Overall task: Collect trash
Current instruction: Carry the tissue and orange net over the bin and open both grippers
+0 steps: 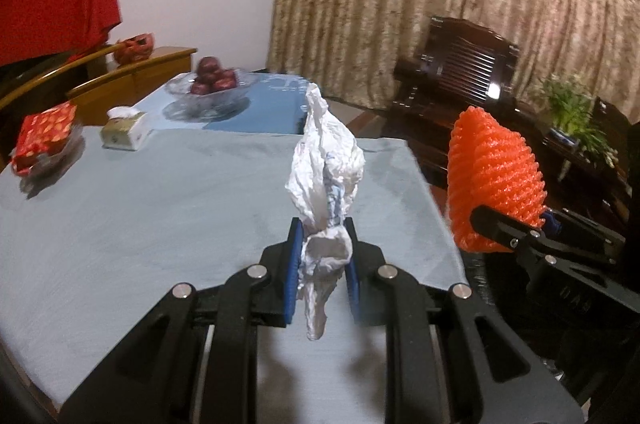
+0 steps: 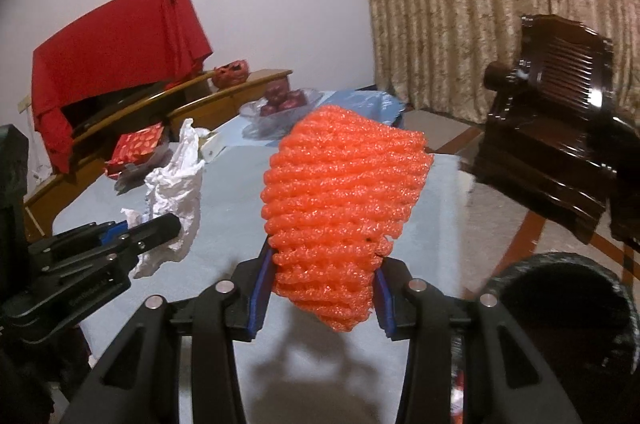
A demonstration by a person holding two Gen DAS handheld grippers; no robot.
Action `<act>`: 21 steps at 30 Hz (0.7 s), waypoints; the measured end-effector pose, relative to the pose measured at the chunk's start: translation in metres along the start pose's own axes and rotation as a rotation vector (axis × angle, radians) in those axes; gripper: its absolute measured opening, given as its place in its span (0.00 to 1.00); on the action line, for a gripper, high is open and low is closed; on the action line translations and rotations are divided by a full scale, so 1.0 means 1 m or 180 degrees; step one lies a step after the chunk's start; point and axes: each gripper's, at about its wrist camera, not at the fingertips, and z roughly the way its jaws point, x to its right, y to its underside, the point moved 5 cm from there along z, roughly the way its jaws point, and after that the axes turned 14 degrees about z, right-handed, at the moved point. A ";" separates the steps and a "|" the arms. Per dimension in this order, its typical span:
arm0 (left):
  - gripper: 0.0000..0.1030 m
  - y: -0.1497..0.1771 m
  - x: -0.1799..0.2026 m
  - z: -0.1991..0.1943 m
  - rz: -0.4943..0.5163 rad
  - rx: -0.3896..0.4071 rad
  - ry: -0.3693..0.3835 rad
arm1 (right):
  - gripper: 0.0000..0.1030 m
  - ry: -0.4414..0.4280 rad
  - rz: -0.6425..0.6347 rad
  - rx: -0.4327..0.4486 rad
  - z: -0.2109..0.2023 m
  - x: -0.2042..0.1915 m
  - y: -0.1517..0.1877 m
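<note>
The left tool (image 1: 322,256) pinches a crumpled white bag (image 1: 326,159) between nearly closed blue pads; the bag stands up above the jaws and a tail hangs below. The right tool (image 2: 324,288), jaws about half apart, grips an orange foam net (image 2: 344,212), which bulges above the pads and hides their tips. Both tools tilt downward above the grey-blue bench (image 1: 120,224), side by side and close together. No hand shows in either view. A dark bin (image 2: 568,312) sits at lower right, cut off by the frame edge, its inside too dark to read. Farther back stand a tissue box (image 1: 124,133), a red packet (image 1: 44,137) and a blurred glass bowl of fruit (image 1: 212,83).
</note>
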 end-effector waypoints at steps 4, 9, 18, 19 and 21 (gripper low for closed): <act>0.18 -0.008 0.035 0.002 0.0119 0.0026 0.0174 | 0.42 0.0152 0.0111 0.0089 -0.024 0.031 -0.004; 0.18 -0.013 0.079 0.008 0.0266 0.0031 0.0426 | 0.42 0.0376 0.0193 0.0170 -0.052 0.068 -0.002; 0.18 -0.018 0.159 0.032 0.0478 -0.0003 0.0897 | 0.42 0.0866 0.0433 0.0168 -0.089 0.148 0.015; 0.18 -0.018 0.168 0.036 0.0502 -0.0008 0.0946 | 0.42 0.0901 0.0450 0.0163 -0.091 0.154 0.017; 0.18 -0.019 0.185 0.043 0.0562 -0.0033 0.1027 | 0.42 0.0997 0.0495 0.0147 -0.096 0.170 0.022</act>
